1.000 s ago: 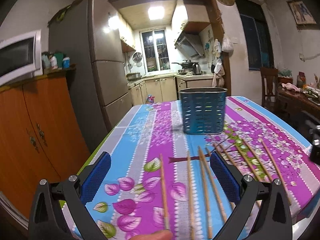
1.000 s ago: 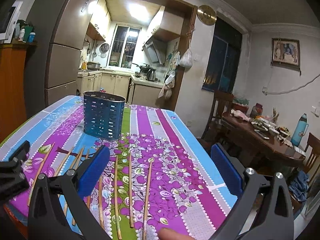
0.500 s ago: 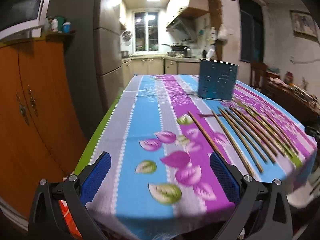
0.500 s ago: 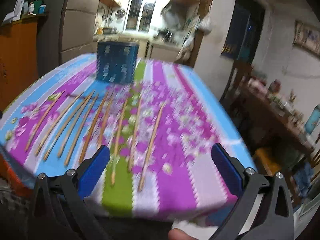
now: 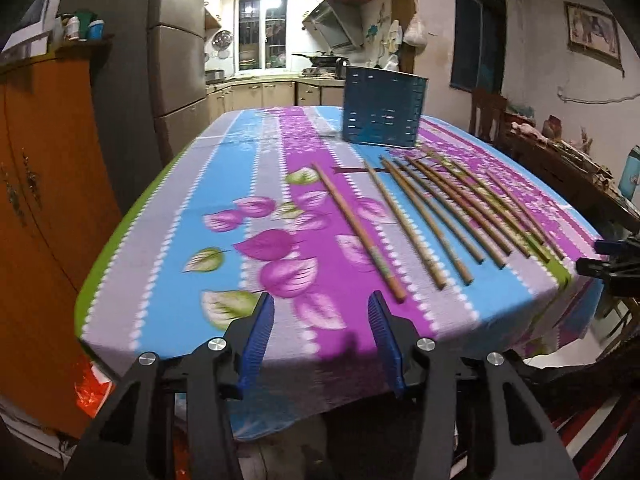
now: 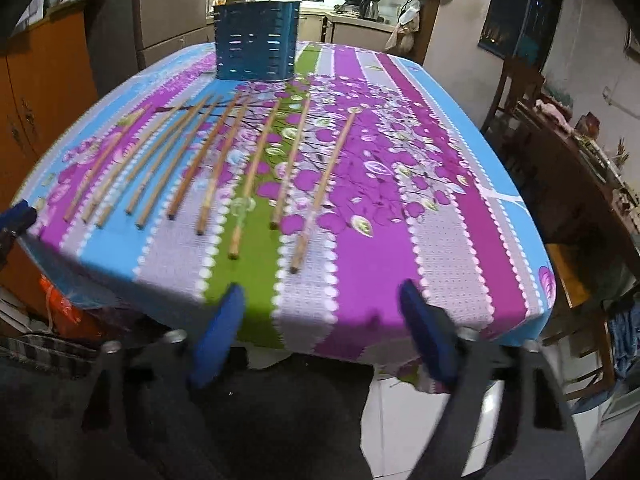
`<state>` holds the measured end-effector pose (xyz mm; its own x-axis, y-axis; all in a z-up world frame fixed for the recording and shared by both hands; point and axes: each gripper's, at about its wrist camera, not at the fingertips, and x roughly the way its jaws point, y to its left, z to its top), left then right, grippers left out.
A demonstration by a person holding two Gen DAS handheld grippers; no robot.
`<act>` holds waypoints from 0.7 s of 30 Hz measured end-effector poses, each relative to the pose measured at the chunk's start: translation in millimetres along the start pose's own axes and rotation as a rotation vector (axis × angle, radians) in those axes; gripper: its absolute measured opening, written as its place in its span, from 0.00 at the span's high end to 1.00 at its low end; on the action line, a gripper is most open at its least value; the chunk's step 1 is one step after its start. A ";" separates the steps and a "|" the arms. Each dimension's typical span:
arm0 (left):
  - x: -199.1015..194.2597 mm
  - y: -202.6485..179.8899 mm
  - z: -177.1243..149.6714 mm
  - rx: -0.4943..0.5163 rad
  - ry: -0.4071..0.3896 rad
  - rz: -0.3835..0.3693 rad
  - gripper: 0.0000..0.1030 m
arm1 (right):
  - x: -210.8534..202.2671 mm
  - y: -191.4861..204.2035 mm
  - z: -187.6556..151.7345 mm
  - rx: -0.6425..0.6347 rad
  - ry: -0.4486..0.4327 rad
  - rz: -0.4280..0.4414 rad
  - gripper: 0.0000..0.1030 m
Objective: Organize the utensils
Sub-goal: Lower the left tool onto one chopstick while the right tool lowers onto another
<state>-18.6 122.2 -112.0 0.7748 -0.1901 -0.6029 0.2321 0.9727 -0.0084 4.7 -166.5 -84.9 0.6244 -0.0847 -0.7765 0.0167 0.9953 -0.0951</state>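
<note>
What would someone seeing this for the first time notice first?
Probably the loud floral tablecloth in purple, blue and green stripes, with a row of wooden chopsticks fanned across its near half. Behind them, toward the far end, stands a blue slotted utensil holder. Both grippers, left and right, hang open and empty off the near edge.

Looks like a home dining room. A kitchen with range hood [image 5: 338, 30] and fridge [image 5: 176, 52] is seen behind the floral-clothed table [image 5: 248, 184].

Right claw [image 6: 320, 320] motion-blurred, edges smeared. Blue holder [image 6: 256, 40] interior hidden behind its wall. Left view: far-right chopsticks [image 5: 516, 208] overlap, count unclear.
</note>
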 end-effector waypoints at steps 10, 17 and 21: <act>26.0 -47.3 3.0 0.067 0.052 0.009 0.65 | 21.2 -10.2 2.5 -0.005 -0.064 0.101 0.84; 29.7 -54.5 1.5 0.082 0.039 0.065 0.82 | 24.3 -10.8 4.4 0.006 -0.089 0.142 0.89; 29.5 -56.1 0.7 0.086 0.034 0.076 0.88 | 23.6 -8.1 3.7 0.001 -0.098 0.144 0.93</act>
<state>-8.4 62.0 -128.7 0.7721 -0.1100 -0.6259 0.2242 0.9687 0.1062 22.2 -176.4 -100.1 0.6936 0.0636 -0.7175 -0.0774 0.9969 0.0136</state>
